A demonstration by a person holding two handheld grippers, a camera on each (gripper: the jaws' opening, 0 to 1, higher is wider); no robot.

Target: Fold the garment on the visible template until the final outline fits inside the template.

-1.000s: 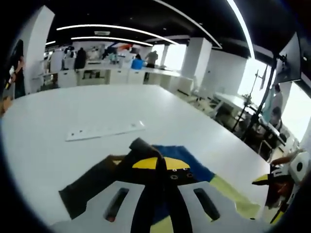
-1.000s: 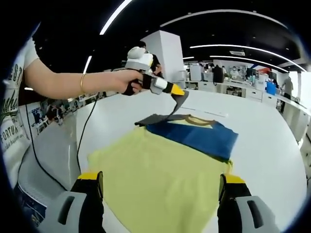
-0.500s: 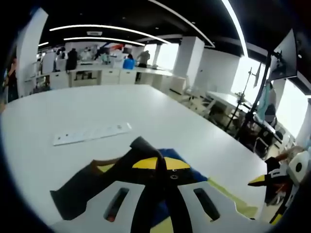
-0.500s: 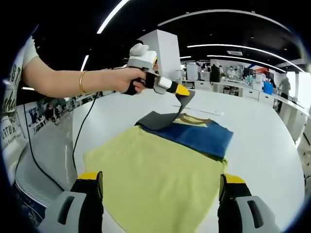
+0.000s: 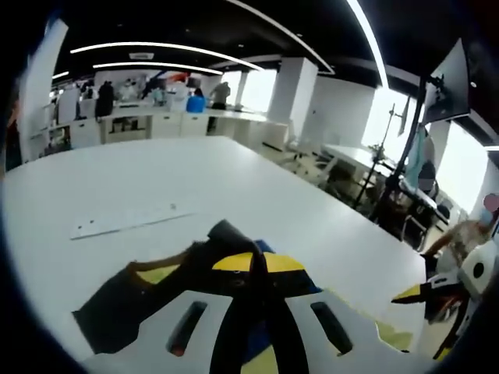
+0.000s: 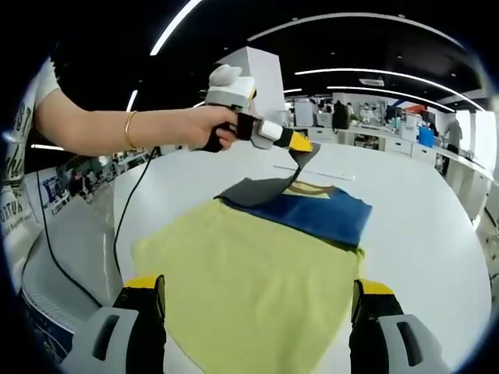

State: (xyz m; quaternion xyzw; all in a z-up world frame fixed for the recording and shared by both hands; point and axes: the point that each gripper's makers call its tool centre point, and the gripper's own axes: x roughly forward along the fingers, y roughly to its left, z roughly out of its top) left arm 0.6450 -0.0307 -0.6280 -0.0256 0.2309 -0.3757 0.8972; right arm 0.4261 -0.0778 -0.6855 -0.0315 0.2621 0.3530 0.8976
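Yellow-and-blue garment (image 6: 257,265) — grey sleeve (image 6: 261,189) pinched in left hand-held gripper (image 6: 300,148), right hand-held gripper (image 6: 257,300) released.

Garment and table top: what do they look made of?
Garment: looks like soft knit fabric, matte, in yellow, blue and dark grey panels; the sleeve droops limply from the left gripper. Table: white, smooth, slightly glossy, probably laminate or painted board; exact material unclear.
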